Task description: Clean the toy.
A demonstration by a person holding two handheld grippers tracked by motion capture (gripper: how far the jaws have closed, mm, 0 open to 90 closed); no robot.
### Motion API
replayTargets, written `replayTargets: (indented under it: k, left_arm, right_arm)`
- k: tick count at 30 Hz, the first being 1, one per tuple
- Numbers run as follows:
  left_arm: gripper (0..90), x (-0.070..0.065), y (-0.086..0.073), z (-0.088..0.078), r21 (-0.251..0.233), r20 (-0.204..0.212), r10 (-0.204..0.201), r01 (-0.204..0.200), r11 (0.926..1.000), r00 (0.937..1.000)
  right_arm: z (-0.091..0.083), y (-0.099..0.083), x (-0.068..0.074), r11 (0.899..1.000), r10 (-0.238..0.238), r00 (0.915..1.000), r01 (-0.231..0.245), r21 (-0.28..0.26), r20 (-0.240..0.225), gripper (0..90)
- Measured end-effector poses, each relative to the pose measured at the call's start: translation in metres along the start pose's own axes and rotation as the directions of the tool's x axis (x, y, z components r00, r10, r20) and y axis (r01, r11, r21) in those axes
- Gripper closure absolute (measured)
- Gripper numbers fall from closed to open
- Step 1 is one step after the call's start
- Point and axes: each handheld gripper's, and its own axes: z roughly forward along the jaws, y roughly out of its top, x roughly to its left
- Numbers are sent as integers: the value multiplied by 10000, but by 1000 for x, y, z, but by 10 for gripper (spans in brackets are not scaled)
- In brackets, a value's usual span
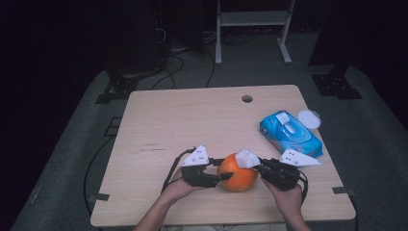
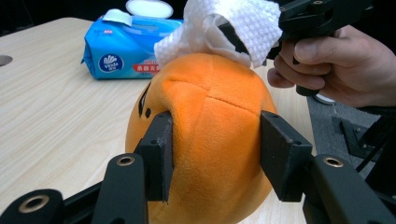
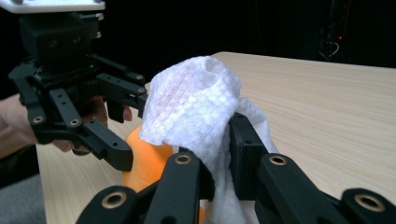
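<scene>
An orange plush ball with a small stitched face rests on the table's near middle. My left gripper is shut on the plush ball, its pads pressing into both sides. My right gripper is shut on a crumpled white wet wipe, which it presses on the ball's top. The white wipe lies over the ball in the left gripper view. In the right gripper view the wipe bunches between the jaws, the orange plush below it and the left gripper opposite.
A blue pack of wet wipes lies at the table's right edge, a round white lid beside it. The wooden table has a cable hole near its far edge. Dark stands and cables sit on the floor beyond.
</scene>
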Motion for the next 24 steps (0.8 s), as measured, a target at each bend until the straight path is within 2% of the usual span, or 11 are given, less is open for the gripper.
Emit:
replayTargets:
  k: [2,4,5,7,11,14,16,19,20,22,24]
  left_arm:
    - [470,1,-2,1,-103,-14,-44,43,9999,10000]
    - [369,2,-3,5,-183,-200,1,-4,9998,9998]
    - [295,2,-4,7,-294,-312,-78,69,9995,9995]
    - [193,3,-7,13,-35,-328,-327,326,9995,9989]
    - [274,-4,-10,18,215,54,83,-84,9997,10000]
    - [303,-4,-8,17,50,239,-23,22,10000,9997]
    - [254,-3,-9,20,18,85,-111,111,9999,9999]
    - [118,-4,-10,27,319,-467,119,-104,9994,9988]
    - [110,-4,-11,29,408,-523,161,-139,9991,9985]
    - [177,-5,-12,29,404,-556,191,-168,9990,9983]
    - [329,-5,-9,23,338,-590,183,-163,9993,9981]
  right_arm:
    - [2,3,10,9993,-363,9990,361,-60,-270,814]
    - [5,5,17,9970,-772,9965,774,52,-324,814]
    - [6,4,16,9965,-826,9963,830,128,-256,815]
    - [4,1,7,9992,-393,9991,394,61,-170,815]
    - [-1,0,-6,9999,-134,9996,134,-5,231,815]
    - [-4,-3,-14,9999,121,9992,-117,-104,393,814]
    - [-4,-3,-15,9997,194,9990,-188,-139,393,814]
    - [-1,-2,-9,10000,44,9999,-44,-44,166,814]
    - [1,-1,-6,10000,-51,10000,51,-17,69,814]
    - [2,0,2,9992,-388,9992,388,91,99,812]
    - [1,2,3,9979,-646,9977,643,123,211,813]
